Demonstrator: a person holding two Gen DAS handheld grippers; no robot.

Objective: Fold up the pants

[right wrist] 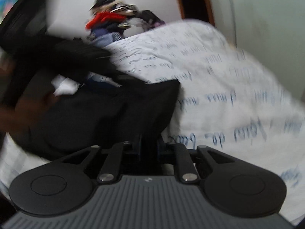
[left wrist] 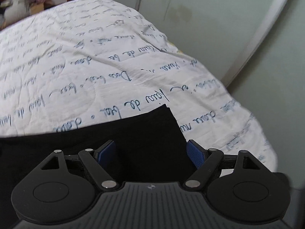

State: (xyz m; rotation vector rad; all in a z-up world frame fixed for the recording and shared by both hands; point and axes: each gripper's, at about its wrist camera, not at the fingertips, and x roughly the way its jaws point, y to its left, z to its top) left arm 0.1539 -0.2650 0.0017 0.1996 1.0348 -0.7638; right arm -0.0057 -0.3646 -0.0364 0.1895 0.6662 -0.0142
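Note:
The black pants (left wrist: 133,133) lie on a white bedspread (left wrist: 95,57) printed with blue handwriting. In the left wrist view my left gripper (left wrist: 151,150) is open, its blue pads (left wrist: 195,152) spread either side of the pants' edge, with a folded corner just ahead. In the blurred right wrist view my right gripper (right wrist: 148,145) is shut on the black pants (right wrist: 124,110) and holds the cloth lifted off the bedspread (right wrist: 228,95). A dark shape at the left of that view, perhaps the other gripper and hand (right wrist: 28,103), is too blurred to tell.
A pale green wall (left wrist: 228,28) with a white trim strip runs along the bed's right edge. A pile of mixed clothes (right wrist: 118,22) sits beyond the bed's far end, beside a dark doorway with a wooden frame (right wrist: 190,3).

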